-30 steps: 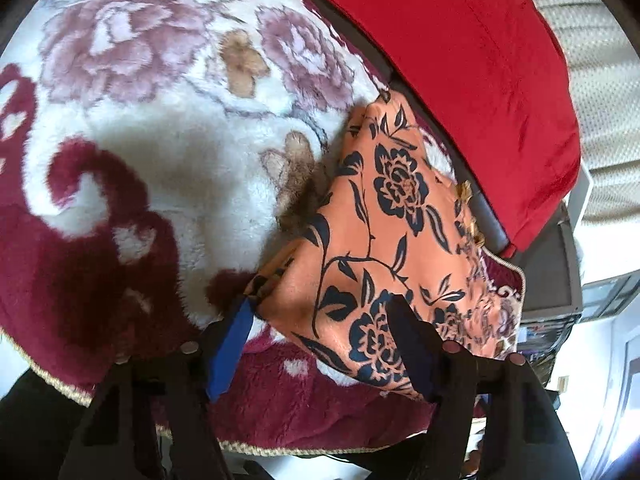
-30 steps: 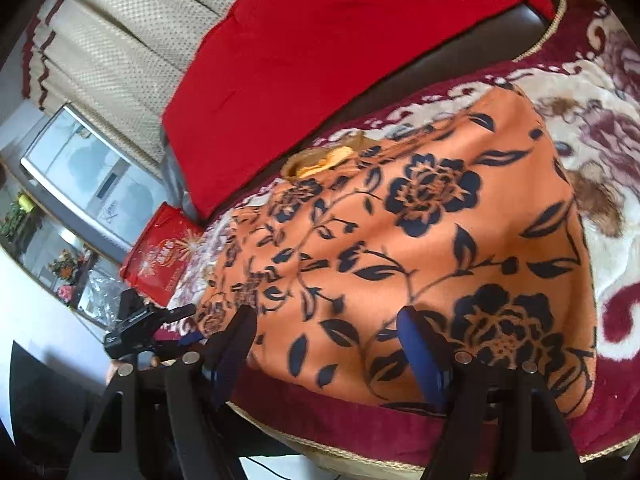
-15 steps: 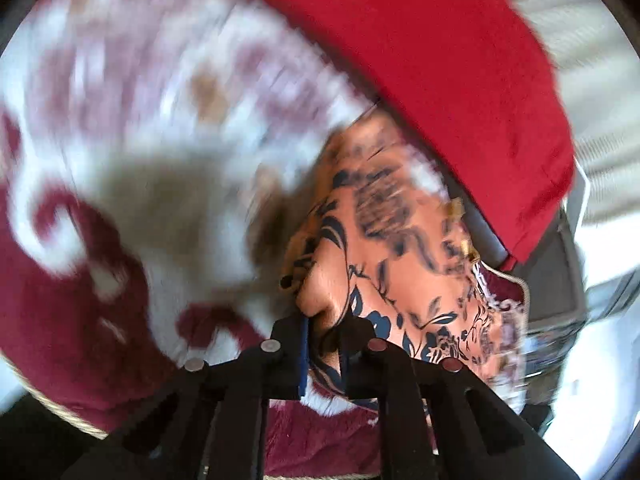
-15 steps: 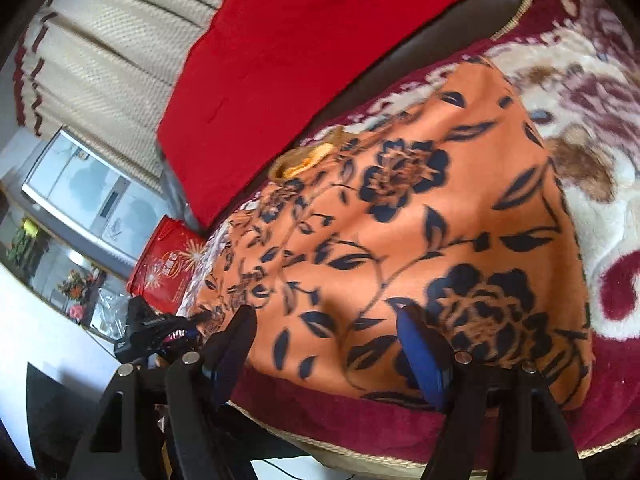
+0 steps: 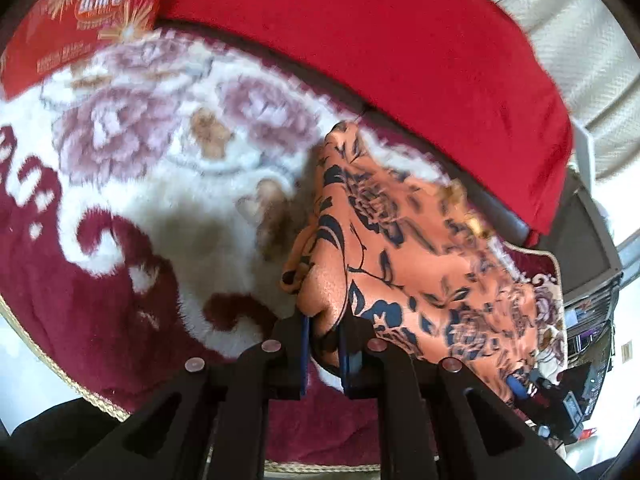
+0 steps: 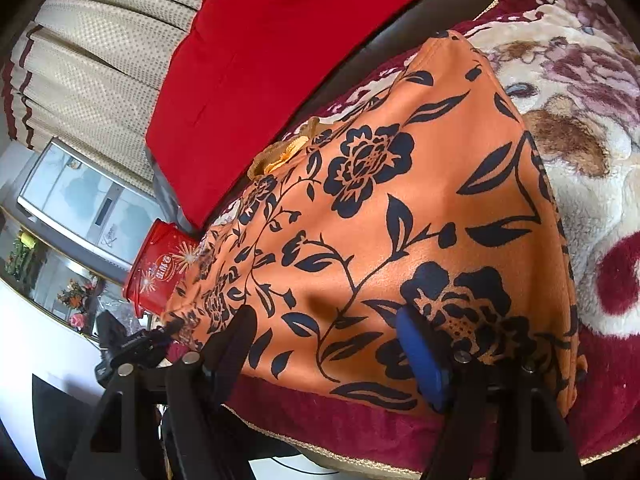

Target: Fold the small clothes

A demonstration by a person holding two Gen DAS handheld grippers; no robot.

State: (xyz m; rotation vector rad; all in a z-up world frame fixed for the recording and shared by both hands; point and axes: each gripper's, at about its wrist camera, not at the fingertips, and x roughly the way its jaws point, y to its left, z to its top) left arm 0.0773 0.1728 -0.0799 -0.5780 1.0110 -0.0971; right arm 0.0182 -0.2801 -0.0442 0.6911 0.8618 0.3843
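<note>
An orange garment with dark blue flowers (image 6: 400,208) lies spread on a plush maroon and white floral blanket (image 5: 120,184). My left gripper (image 5: 324,344) is shut on the garment's (image 5: 400,248) near left corner. The cloth there is bunched between the blue pads and pulled up off the blanket. My right gripper (image 6: 328,344) is open and hovers just over the garment's near edge, one finger (image 6: 420,352) on each side of a wide stretch of cloth. Its pads do not press the fabric.
A big red cushion (image 5: 400,40) (image 6: 260,52) lies behind the blanket, with beige curtains (image 6: 100,48) beyond. A red printed packet (image 5: 80,12) sits at the back left, and another red packet (image 6: 160,268) and a black device (image 6: 128,348) stand off the garment's far side. The blanket's corded edge (image 6: 360,456) runs close below my grippers.
My left gripper has shut on the garment's corner and drawn it up a little, and its view has swung. The right gripper has sunk slightly toward the cloth, still open.
</note>
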